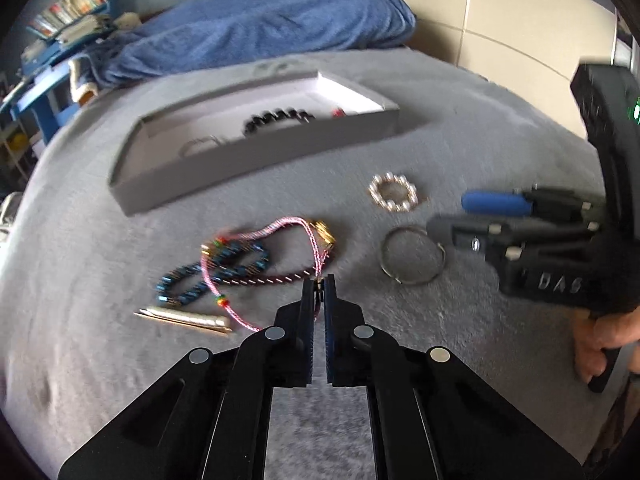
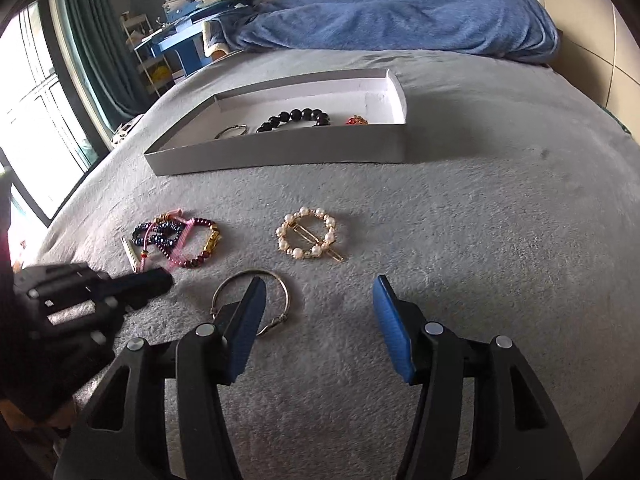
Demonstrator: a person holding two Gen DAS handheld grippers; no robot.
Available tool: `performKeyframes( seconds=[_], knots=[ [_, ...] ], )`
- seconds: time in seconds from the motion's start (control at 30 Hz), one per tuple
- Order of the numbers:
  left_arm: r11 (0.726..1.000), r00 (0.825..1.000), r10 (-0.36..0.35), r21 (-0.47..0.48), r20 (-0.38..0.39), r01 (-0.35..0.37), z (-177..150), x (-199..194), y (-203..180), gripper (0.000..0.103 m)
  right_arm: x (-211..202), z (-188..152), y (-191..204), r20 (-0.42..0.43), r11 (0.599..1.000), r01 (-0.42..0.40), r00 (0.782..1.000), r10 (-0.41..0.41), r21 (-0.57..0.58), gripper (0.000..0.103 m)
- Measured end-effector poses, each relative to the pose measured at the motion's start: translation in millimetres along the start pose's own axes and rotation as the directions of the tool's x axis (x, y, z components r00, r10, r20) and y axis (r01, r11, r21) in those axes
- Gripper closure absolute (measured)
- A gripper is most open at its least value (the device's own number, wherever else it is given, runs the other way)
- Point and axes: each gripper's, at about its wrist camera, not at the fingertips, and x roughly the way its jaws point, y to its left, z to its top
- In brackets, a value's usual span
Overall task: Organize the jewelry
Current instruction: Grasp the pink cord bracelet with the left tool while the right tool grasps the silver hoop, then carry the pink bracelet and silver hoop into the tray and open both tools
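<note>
Item: left gripper (image 1: 319, 286) pinching a strand in the bracelet tangle (image 1: 248, 264); right gripper (image 2: 320, 300) idle.

Detail: left jaws nearly closed on the dark red beaded bracelet (image 1: 264, 280) where it crosses the pink cord (image 1: 288, 226) and blue bead bracelet (image 1: 208, 276); lifting slowly and straight up would probably shed the cord instead of dragging the heap. Right jaws wide open, holding nothing, over the thin metal bangle (image 2: 252, 300); pearl ring clip (image 2: 308, 236) just beyond. Grey tray (image 2: 280, 152) farther up the bed (image 2: 500, 240), already holding a black bead bracelet (image 2: 296, 118). Bare blanket lies between heap and tray; its near wall must be cleared before lowering.
</note>
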Motion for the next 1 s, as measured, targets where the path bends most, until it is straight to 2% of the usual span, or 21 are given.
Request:
performKeyframes(
  seconds=[0.27,0.57,0.8,0.83,0.9,1.0],
  knots=[
    [0.996,0.996,-0.003,-0.087,0.089,0.011,16,-30,27,0.098,1,-6,23,0.002,0.997,-0.046,0.999,0.046,-0.067,0.039],
    [0.981,0.989,-0.02,-0.188,0.145,0.047,27,-45,55,0.098,15,-11,33,-0.04,0.993,-0.018,0.999,0.013,-0.117,0.039],
    [0.98,0.986,-0.027,-0.19,0.165,0.059,30,-51,55,0.098,16,-14,42,-0.047,0.987,-0.02,0.999,0.013,-0.161,0.039],
    [0.98,0.986,-0.027,-0.188,0.166,0.059,30,-51,55,0.098,16,-14,42,-0.048,0.987,-0.018,0.999,0.011,-0.16,0.041],
    [0.981,0.985,-0.026,-0.187,0.169,0.058,31,-52,55,0.098,16,-14,41,-0.047,0.987,-0.019,0.999,0.012,-0.158,0.052],
    [0.979,0.983,-0.029,-0.191,0.183,0.065,33,-56,56,0.098,14,-14,43,-0.035,0.986,-0.017,0.999,0.012,-0.166,0.053]
  ],
)
